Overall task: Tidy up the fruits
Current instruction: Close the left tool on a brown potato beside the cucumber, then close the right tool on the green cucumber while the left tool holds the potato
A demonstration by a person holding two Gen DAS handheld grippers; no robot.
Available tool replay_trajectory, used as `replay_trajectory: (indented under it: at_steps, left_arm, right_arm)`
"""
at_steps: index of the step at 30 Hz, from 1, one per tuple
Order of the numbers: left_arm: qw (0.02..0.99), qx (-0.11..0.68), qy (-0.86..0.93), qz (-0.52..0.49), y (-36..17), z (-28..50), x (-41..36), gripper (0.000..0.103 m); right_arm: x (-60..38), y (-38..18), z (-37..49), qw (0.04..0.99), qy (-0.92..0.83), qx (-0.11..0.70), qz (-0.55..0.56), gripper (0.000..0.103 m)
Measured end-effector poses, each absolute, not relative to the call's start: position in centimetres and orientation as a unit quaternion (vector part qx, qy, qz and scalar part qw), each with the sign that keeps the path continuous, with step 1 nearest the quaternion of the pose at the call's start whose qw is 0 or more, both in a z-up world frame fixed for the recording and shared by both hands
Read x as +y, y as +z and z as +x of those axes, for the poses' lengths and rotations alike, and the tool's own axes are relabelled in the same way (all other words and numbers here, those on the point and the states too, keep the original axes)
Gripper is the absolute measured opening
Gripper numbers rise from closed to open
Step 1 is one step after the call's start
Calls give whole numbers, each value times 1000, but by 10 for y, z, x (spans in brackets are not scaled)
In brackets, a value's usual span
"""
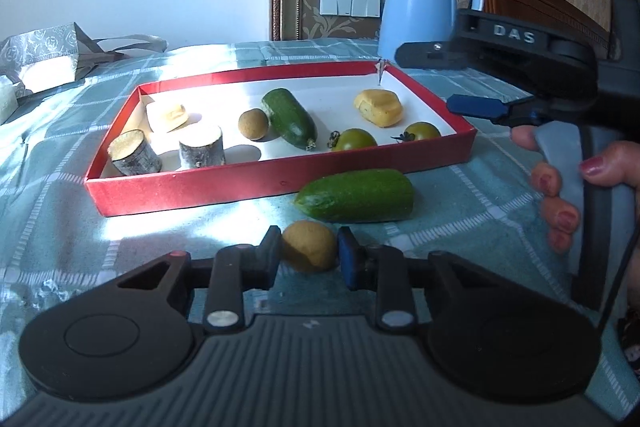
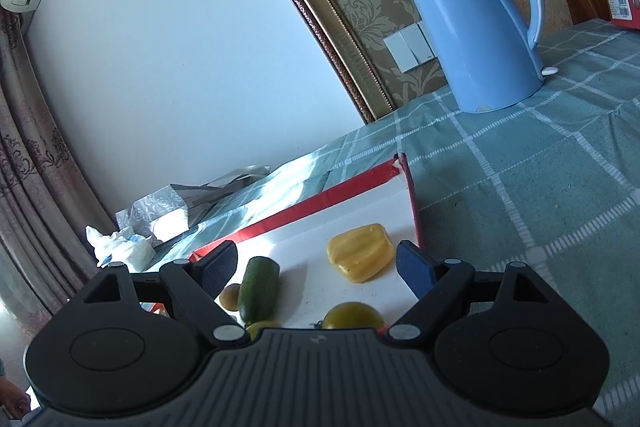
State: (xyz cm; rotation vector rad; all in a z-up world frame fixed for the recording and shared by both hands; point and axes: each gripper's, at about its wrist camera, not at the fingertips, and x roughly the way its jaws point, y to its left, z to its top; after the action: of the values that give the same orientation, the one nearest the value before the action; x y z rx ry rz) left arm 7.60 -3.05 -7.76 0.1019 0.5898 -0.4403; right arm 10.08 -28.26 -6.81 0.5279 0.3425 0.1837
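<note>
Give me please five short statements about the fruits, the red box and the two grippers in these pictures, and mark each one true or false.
1. One cucumber lies on the tablecloth outside the red box. True.
2. The left gripper has its fingers on either side of a green tomato. False: a round tan fruit sits between them.
3. The right gripper is open and holds nothing. True.
4. The blue kettle stands inside the red box. False: it stands on the tablecloth behind the box.
5. The red box holds no cucumber. False: a second cucumber lies inside it.
</note>
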Motion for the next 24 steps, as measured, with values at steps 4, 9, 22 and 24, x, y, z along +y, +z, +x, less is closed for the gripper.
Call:
replay_trajectory:
  at_steps: [4,9,22,24]
  left_arm:
    - [934,295,-201,18,-78,79,-10,27]
    - [932,299,-205,-16,-77,83,2,28]
    - [941,298,-157,-37,-76,82,15,29]
    - [940,298,-158,-40,-76,83,17,29]
  right_arm:
    - [-268,-68,79,949,112,185,229,86]
    - [-248,-68,59,955,130,201,176,87]
    - [-195,-74,77,946,173,269,60,87]
    - [-190,-76,82,943,169,280,55,83]
